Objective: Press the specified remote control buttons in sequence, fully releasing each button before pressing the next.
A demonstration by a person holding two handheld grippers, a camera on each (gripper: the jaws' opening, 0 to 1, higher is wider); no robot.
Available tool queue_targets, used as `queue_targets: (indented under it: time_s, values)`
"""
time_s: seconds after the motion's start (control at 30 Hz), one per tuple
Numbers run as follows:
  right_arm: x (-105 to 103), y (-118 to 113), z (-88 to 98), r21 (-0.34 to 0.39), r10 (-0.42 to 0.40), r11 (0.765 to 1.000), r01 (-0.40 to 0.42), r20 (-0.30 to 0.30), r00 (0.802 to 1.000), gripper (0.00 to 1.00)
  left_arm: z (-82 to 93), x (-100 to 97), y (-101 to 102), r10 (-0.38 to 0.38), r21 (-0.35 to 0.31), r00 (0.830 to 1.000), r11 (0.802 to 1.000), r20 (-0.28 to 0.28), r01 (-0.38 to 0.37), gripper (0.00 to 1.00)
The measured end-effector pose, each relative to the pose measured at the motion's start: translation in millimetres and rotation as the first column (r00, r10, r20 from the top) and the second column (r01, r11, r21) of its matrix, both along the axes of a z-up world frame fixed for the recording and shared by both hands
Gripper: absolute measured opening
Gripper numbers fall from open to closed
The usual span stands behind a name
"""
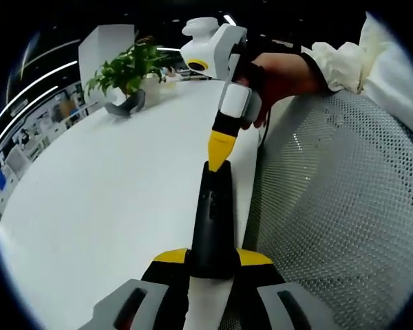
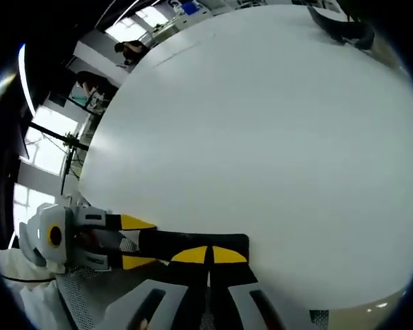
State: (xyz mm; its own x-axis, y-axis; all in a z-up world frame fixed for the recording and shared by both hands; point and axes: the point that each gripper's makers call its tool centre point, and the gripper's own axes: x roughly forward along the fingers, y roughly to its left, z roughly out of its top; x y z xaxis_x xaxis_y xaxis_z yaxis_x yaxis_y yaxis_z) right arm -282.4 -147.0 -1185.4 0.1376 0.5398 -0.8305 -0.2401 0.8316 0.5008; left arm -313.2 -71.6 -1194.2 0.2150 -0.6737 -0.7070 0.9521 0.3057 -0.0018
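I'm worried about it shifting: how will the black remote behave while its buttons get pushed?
The remote looks rigid and slim, so likely light. Clamped at one end by the left gripper, it may lever slightly as the right gripper presses its far end.

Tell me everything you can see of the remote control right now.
The remote control is a long, slim black bar that looks like matte plastic. Its buttons are too dim to make out. It lies along the edge of the white table, beside a mesh chair back. The left gripper is clamped on its near end, yellow-tipped fingers on either side. The right gripper, shut, presses its yellow tip onto the far end. In the right gripper view the remote lies crosswise under the closed tips.
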Motion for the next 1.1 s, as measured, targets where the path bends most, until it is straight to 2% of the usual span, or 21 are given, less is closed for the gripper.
queue_targets:
  time_s: [0.33,0.53,0.7,1.1]
  values:
    - [-4.1,0.3,0.7,0.012,-0.009,1.0,0.009,-0.024,1.0,0.0,0.0,1.1,-1.0,-0.002,-0.005,1.0,1.0,-0.002,0.002,0.24]
    - [-4.6,0.2,-0.1,-0.007,0.017,1.0,-0.017,0.005,1.0,0.0,0.2,1.3,-1.7,0.006,-0.009,1.0,1.0,-0.005,-0.006,0.24]
    - [-3.6,-1.4,-1.0,0.017,-0.013,1.0,0.013,-0.016,1.0,0.0,0.2,1.3,-2.3,0.006,-0.01,1.0,1.0,-0.002,-0.006,0.25]
    - [-3.2,-1.8,-0.6,0.019,-0.039,0.999,0.039,-0.014,0.999,0.0,0.2,1.0,-2.3,0.017,0.011,1.0,1.0,-0.001,-0.017,0.25]
